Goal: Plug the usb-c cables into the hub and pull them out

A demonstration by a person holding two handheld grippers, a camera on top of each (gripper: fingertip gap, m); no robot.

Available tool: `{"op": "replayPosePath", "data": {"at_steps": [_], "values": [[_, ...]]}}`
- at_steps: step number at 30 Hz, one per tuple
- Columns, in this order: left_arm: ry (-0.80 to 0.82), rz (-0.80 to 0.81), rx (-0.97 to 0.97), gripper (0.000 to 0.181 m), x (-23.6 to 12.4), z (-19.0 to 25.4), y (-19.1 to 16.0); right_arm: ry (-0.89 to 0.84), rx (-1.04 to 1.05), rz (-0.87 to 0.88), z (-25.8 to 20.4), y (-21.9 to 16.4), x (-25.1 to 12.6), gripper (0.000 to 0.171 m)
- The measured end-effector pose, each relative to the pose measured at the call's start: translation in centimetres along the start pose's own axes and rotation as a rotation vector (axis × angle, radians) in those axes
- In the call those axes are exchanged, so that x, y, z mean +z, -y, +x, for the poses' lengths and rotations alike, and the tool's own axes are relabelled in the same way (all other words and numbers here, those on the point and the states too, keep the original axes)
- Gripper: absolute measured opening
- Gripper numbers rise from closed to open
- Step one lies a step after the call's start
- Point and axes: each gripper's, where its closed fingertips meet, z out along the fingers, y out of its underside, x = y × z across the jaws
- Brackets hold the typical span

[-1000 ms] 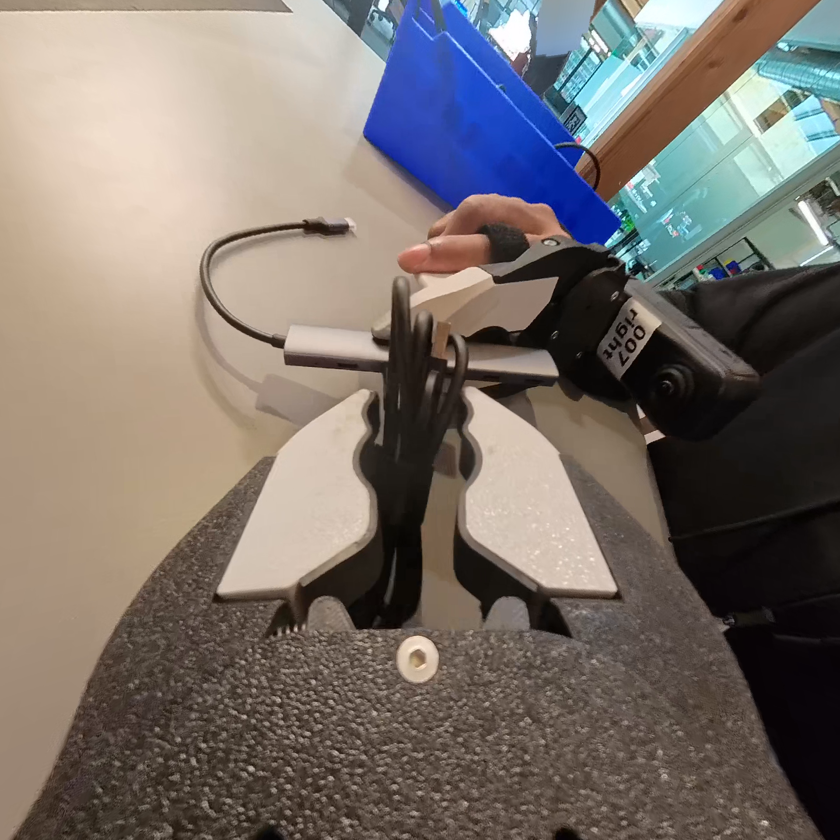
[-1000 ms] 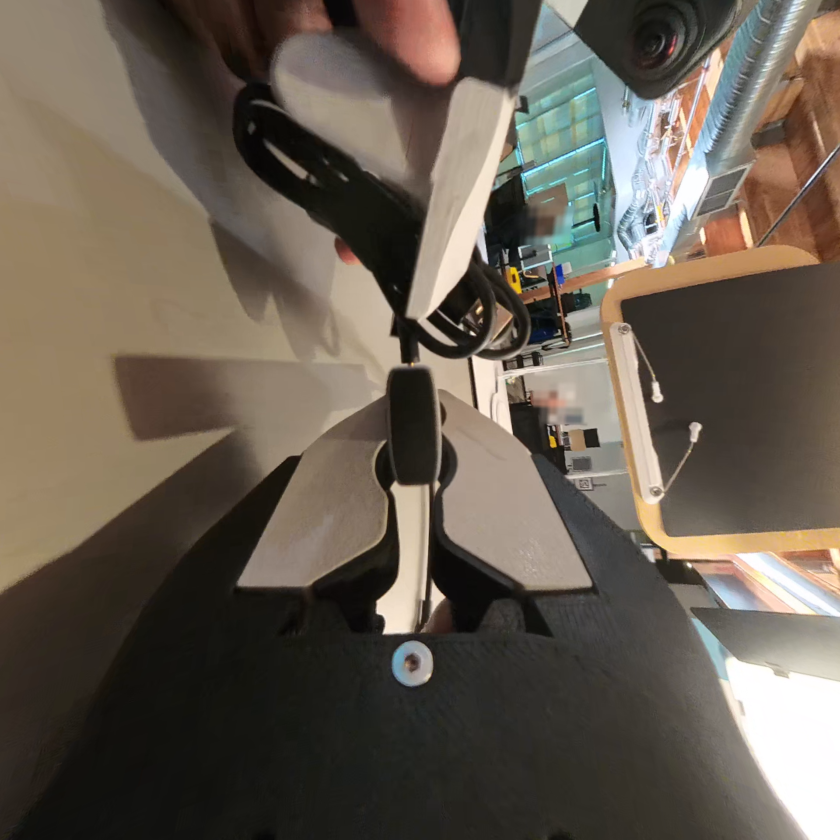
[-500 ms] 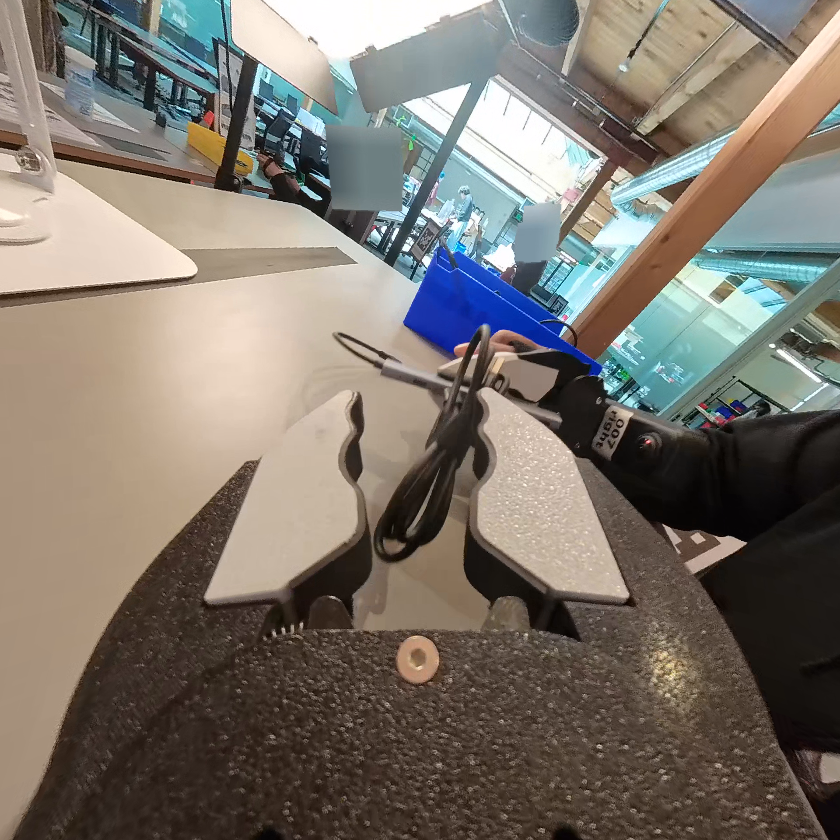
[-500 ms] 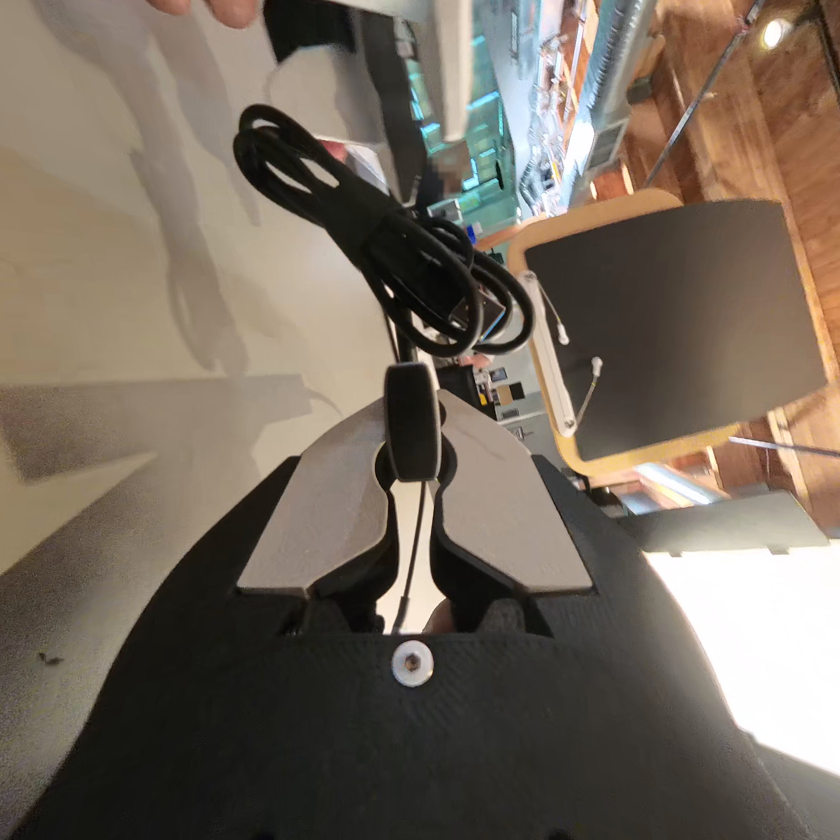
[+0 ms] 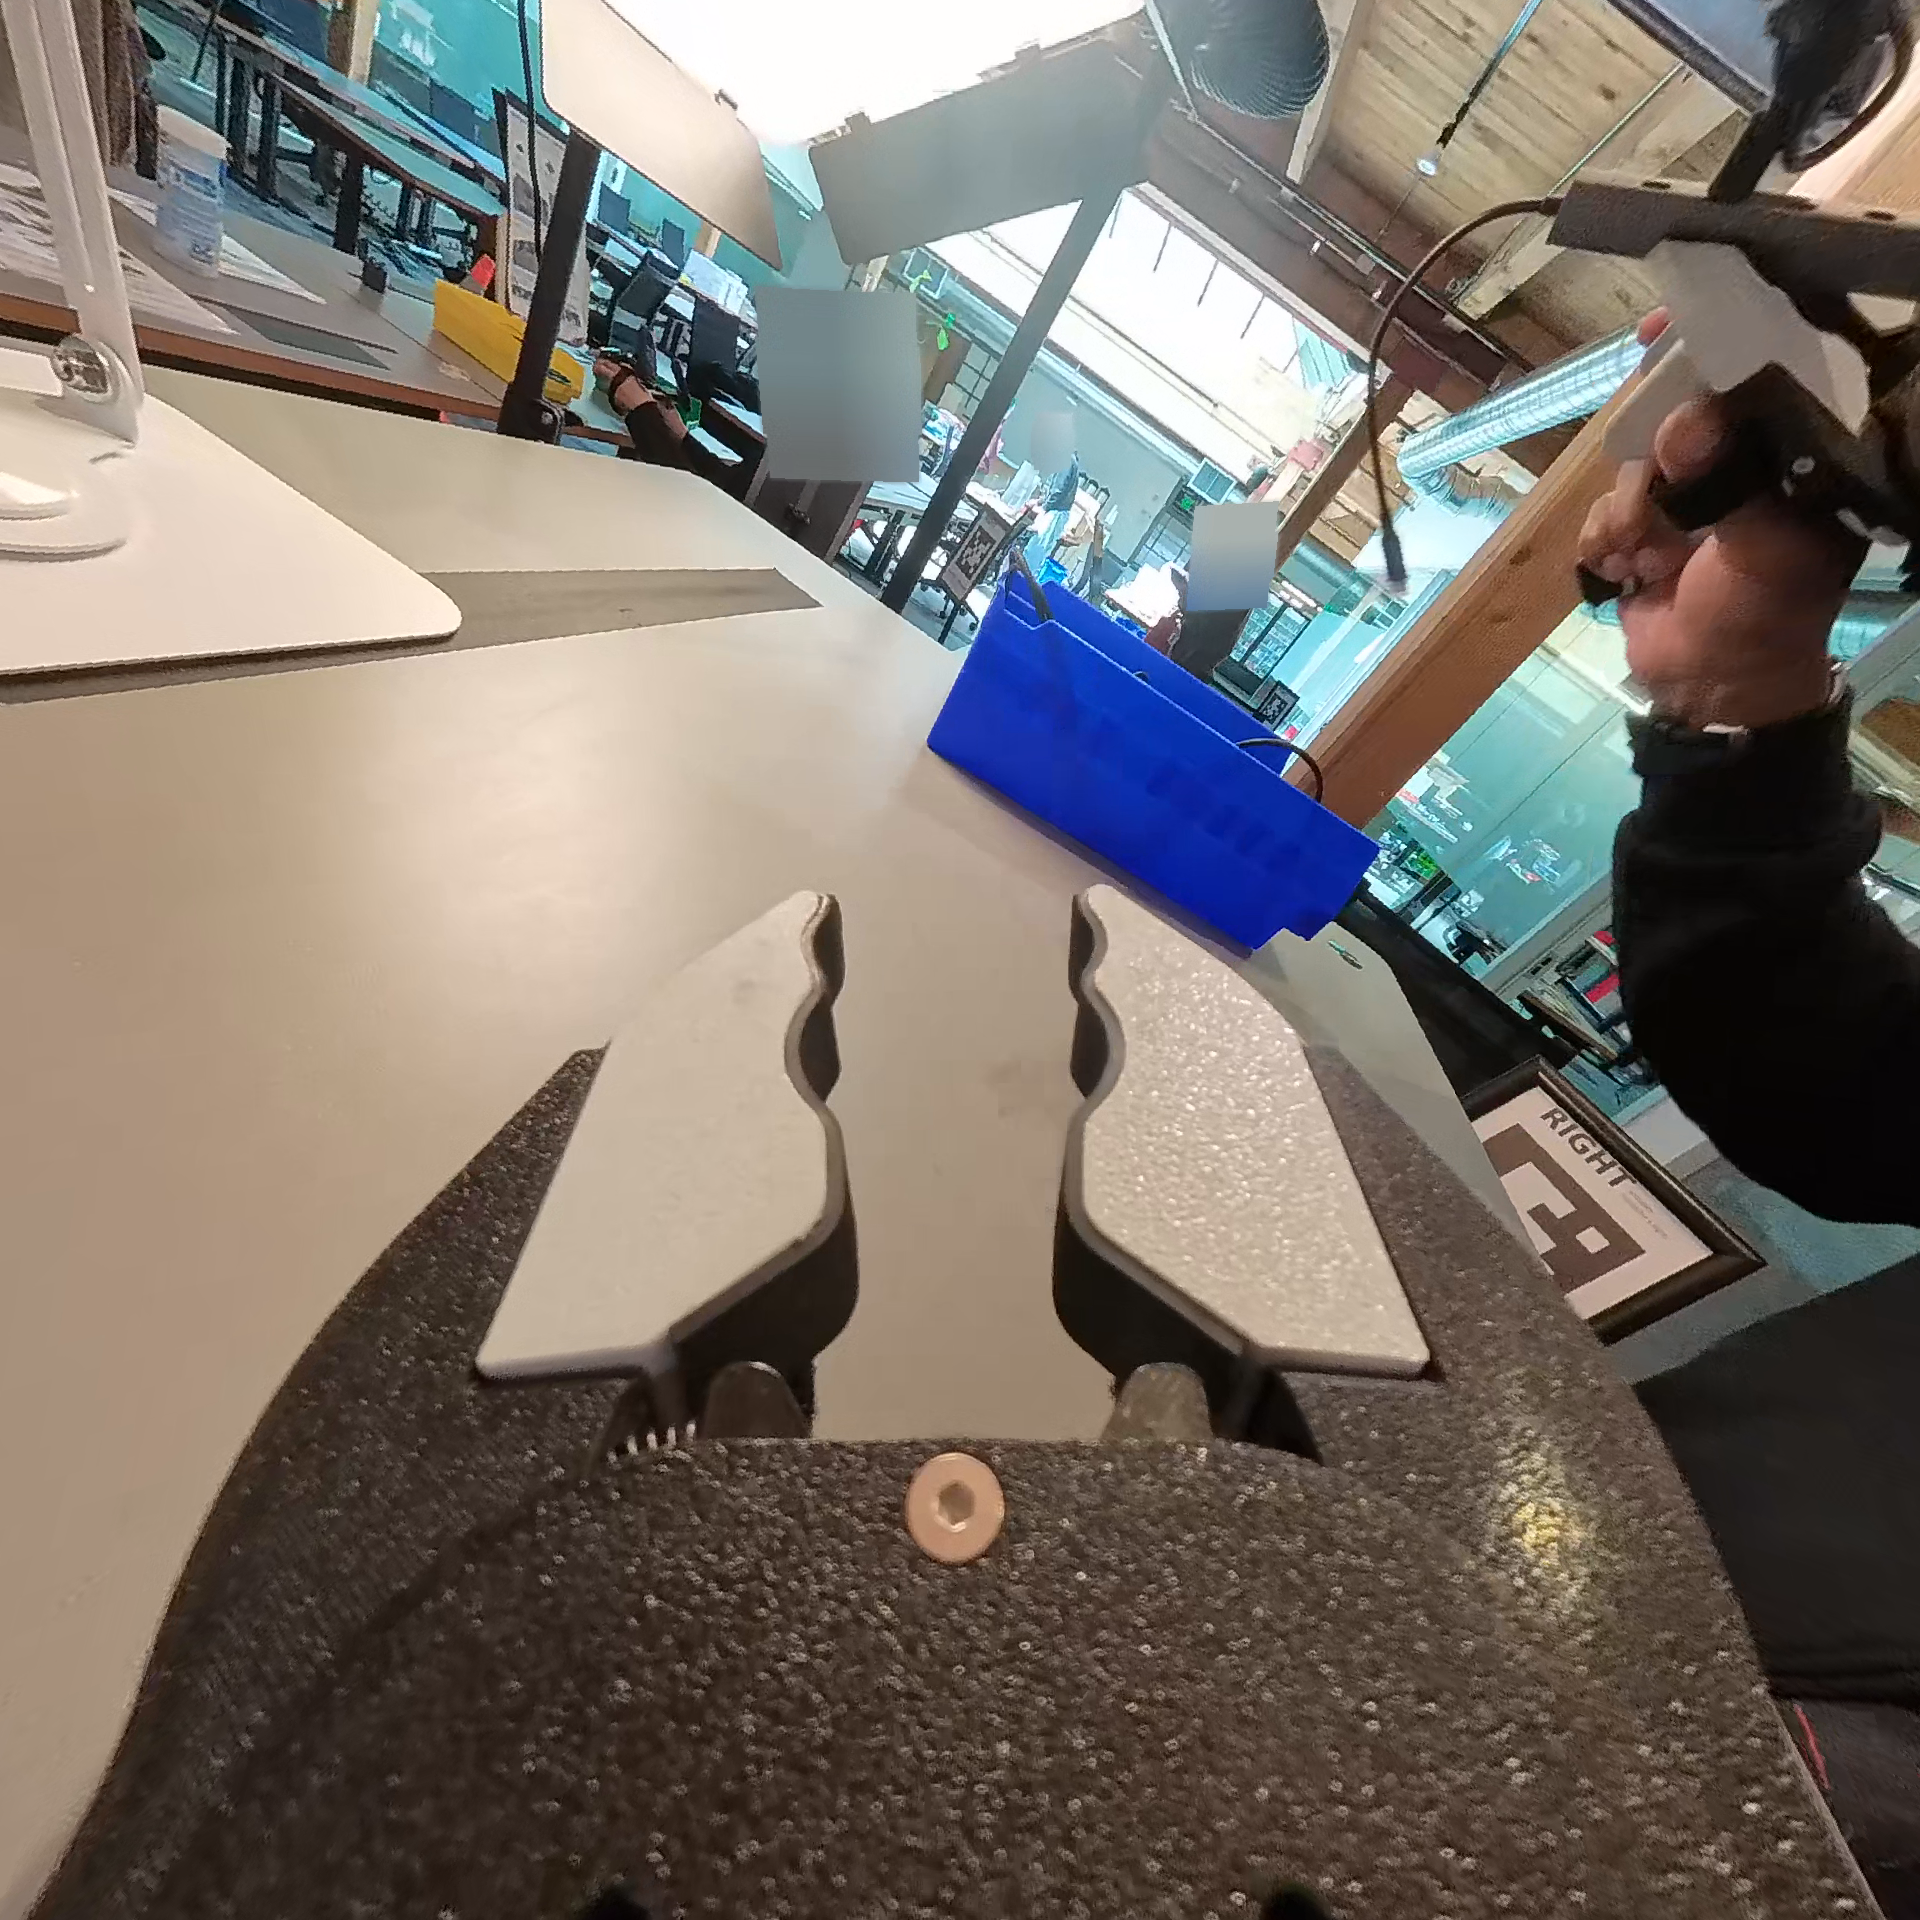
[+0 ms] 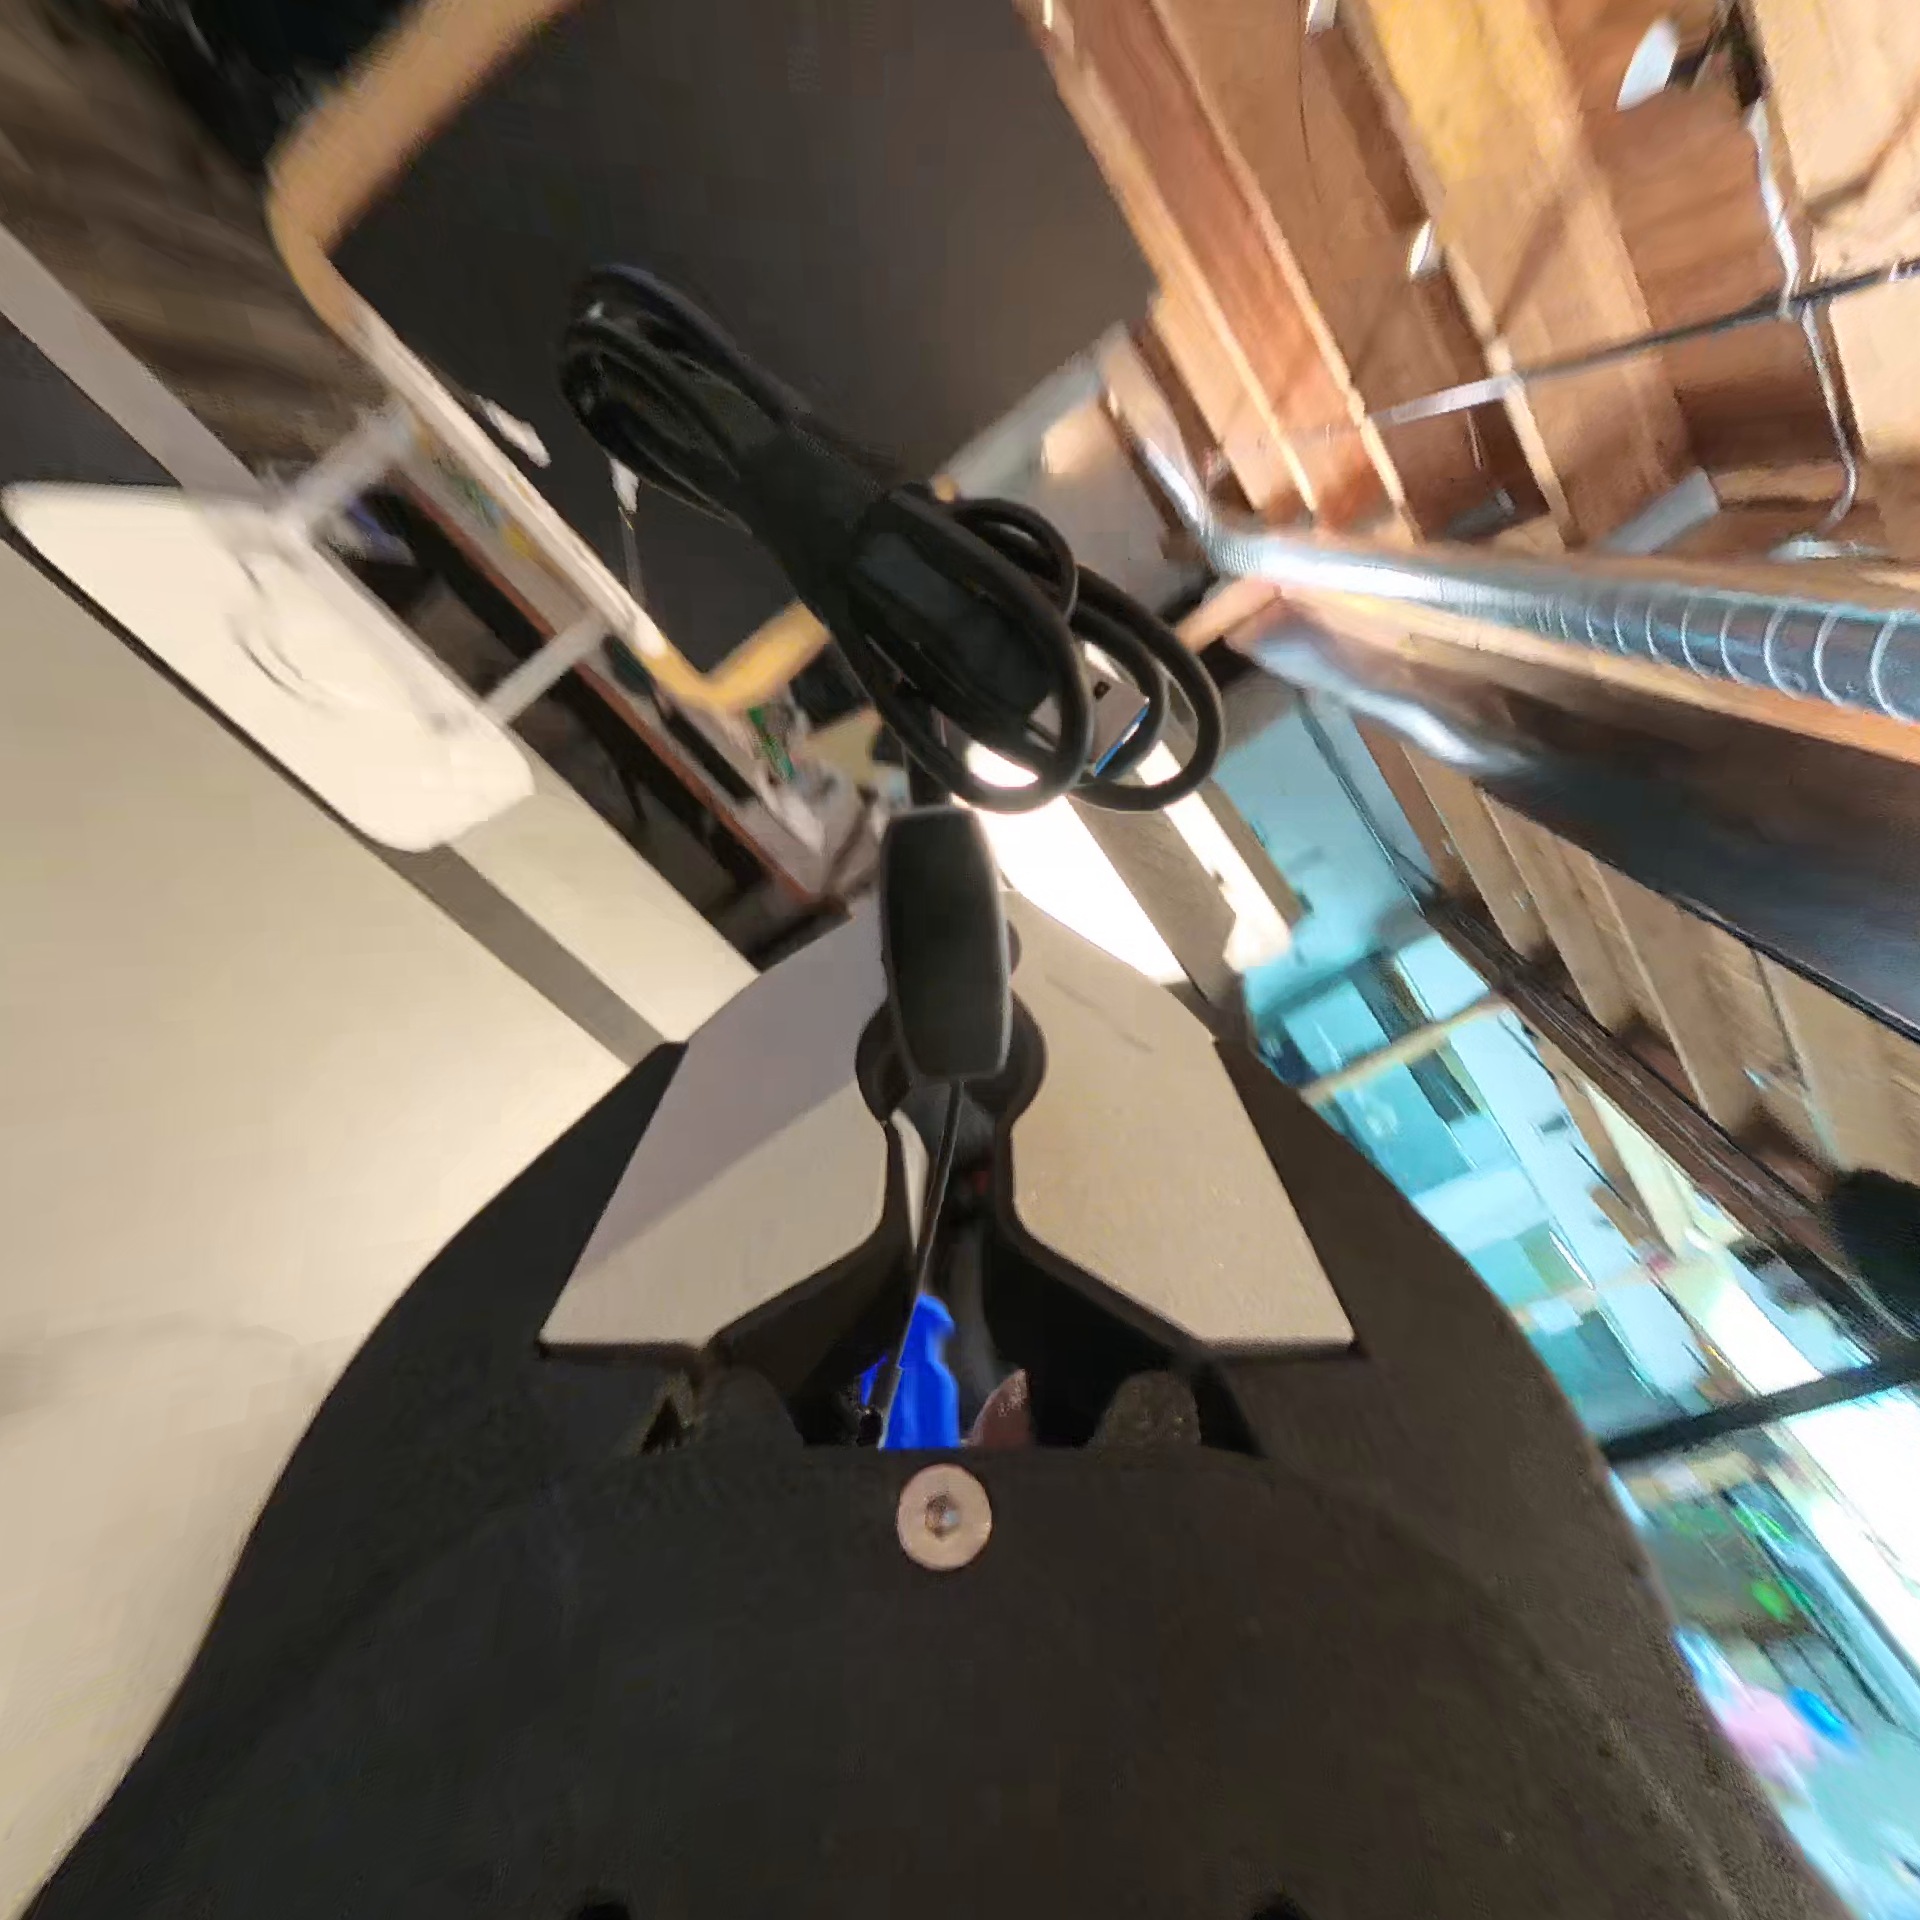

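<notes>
Left gripper: jaws apart, empty, low over the table. Right gripper: clamped on the hub, raised high to the left gripper's upper right. Coiled black cable hangs plugged in off the hub's far end, its axis in line with the hub, nearest the right gripper.

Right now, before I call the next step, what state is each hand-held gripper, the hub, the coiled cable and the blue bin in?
Left hand-held gripper: open, empty, over the table.
Right hand-held gripper: shut on the hub, raised well above the table.
Hub: lifted edge-on between the fingers, its own lead dangling.
Coiled black cable: bundled, hanging off the hub's far end; plug seating not visible.
Blue bin: resting on the table.
</notes>
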Motion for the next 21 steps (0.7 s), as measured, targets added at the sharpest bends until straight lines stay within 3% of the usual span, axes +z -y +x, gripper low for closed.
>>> {"op": "replayPosePath", "data": {"at_steps": [5, 13, 16, 21], "values": [[0.006, -0.021, 0.003, 0.041, 0.2, -0.1, -0.2, 0.016, 0.056, -0.320, 3.6, -10.4, -0.1, 0.010], [0.006, -0.006, 0.006, 0.041, 0.0, 0.0, -0.1, 0.144, 0.227, -0.631, -4.1, -26.7, 1.9, 0.012], [0.004, -0.004, 0.012, 0.041, -0.2, 0.2, -0.1, 0.203, 0.323, -0.702, -5.8, -28.1, 1.1, 0.025], [0.003, -0.023, 0.023, 0.041, 0.0, 0.3, -0.4, 0.253, 0.425, -0.748, -4.1, -26.7, -2.5, 0.052]]}}
